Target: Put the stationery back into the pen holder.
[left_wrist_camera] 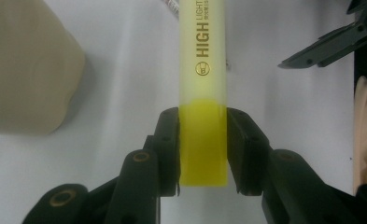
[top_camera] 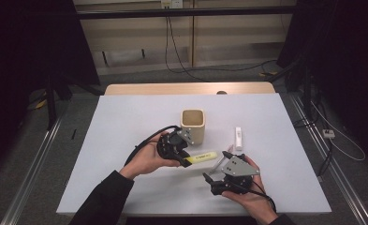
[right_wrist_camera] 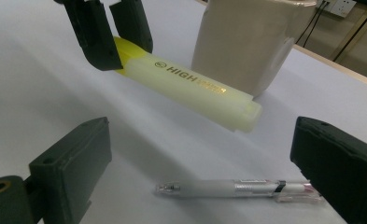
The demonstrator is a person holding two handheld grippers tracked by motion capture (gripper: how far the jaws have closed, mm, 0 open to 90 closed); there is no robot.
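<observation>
Left fingers (left_wrist_camera: 202,149) clamped on yellow highlighter (left_wrist_camera: 203,93), right fingers (right_wrist_camera: 204,172) wide apart around clear pen (right_wrist_camera: 237,189), beige cup (top_camera: 192,124) near

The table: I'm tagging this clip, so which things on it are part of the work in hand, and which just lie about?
In hand:
yellow highlighter, clamped by the left gripper
clear pen, between the open right gripper jaws
beige holder, probably the goal

Lying about:
white stick
</observation>
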